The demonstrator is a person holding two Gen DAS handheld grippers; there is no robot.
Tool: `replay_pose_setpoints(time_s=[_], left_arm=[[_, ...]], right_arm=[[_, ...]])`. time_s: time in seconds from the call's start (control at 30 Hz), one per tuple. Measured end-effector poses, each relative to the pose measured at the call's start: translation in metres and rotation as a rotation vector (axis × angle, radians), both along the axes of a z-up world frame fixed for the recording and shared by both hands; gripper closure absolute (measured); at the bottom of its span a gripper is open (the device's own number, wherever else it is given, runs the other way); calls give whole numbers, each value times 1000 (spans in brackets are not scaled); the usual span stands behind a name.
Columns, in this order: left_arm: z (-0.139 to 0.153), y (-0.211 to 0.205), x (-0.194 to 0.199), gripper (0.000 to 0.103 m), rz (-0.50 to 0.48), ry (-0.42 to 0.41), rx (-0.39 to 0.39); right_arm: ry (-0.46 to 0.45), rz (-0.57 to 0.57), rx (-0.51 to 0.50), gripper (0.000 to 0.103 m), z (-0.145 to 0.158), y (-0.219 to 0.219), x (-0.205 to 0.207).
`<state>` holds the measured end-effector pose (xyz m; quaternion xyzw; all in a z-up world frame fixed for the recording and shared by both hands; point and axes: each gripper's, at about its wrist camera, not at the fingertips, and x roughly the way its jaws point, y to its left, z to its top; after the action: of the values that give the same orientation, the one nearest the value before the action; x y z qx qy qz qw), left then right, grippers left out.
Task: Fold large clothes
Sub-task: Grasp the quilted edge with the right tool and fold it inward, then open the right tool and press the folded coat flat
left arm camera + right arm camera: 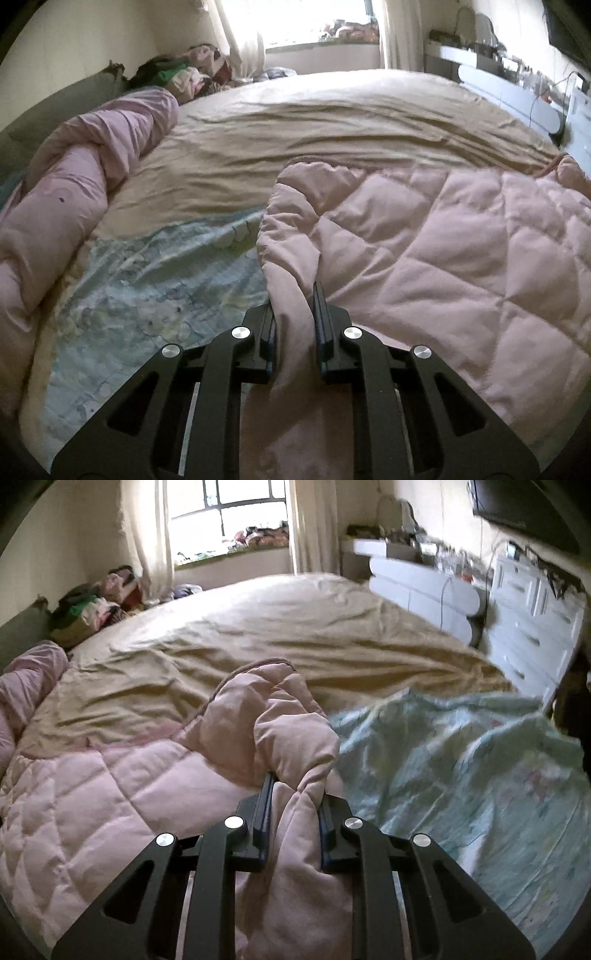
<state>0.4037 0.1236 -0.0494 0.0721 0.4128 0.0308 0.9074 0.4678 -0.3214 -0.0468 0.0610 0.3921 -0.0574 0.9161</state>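
Observation:
A large pink quilted garment (443, 251) lies on the bed, spread to the right in the left wrist view. My left gripper (293, 295) is shut on its left edge, a fold of pink cloth pinched between the fingers. In the right wrist view the same pink garment (110, 782) spreads to the left. My right gripper (295, 786) is shut on its bunched right edge, which bulges up above the fingertips. Both held edges sit a little above the bed.
The bed has a beige sheet (314, 122) and a pale blue printed cover (155, 288), also at the right in the right wrist view (480, 775). A rolled pink blanket (74, 184) lies along the left. Clothes pile (192, 77) at the far corner. White drawers (524, 627) stand right.

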Motion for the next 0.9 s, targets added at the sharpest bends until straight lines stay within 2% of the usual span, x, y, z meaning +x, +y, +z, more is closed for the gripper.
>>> replay_pose_setpoints(time_s=[0.2,0.4,0.47,0.5,0.53,0.57,0.63,0.67,0.7,0.8,0.9], left_arm=[[-21,-2,3,93,-9,11,-2],[-23,0,5,91,-7,15,-28],[-18,3,2,83,1,12,-36],[-14,6,0,80,11,11,-47],[-7,10,-6,72,21,-1,-66],[1,13,-13,62,30,-23,-62],[16,12,-28,53,43,-78,-19],[26,9,-40,49,30,-106,-23],[31,5,-47,47,18,-114,-43],[33,-10,-60,44,-26,-92,-117],[18,-32,-62,41,-73,-28,-164]], right_arm=[[51,-16,3,80,-29,-3,10],[85,-31,-11,71,-40,-3,13],[88,-55,-37,58,-30,-3,7],[75,-62,-44,55,-22,-3,3],[42,-69,-37,50,-11,-2,-7],[-2,-62,-31,38,1,0,-18],[-113,3,-16,22,30,17,-52],[-137,35,-5,18,37,26,-64],[-149,82,11,18,43,37,-77],[-125,209,15,18,43,75,-100],[-56,282,10,18,27,108,-102]])
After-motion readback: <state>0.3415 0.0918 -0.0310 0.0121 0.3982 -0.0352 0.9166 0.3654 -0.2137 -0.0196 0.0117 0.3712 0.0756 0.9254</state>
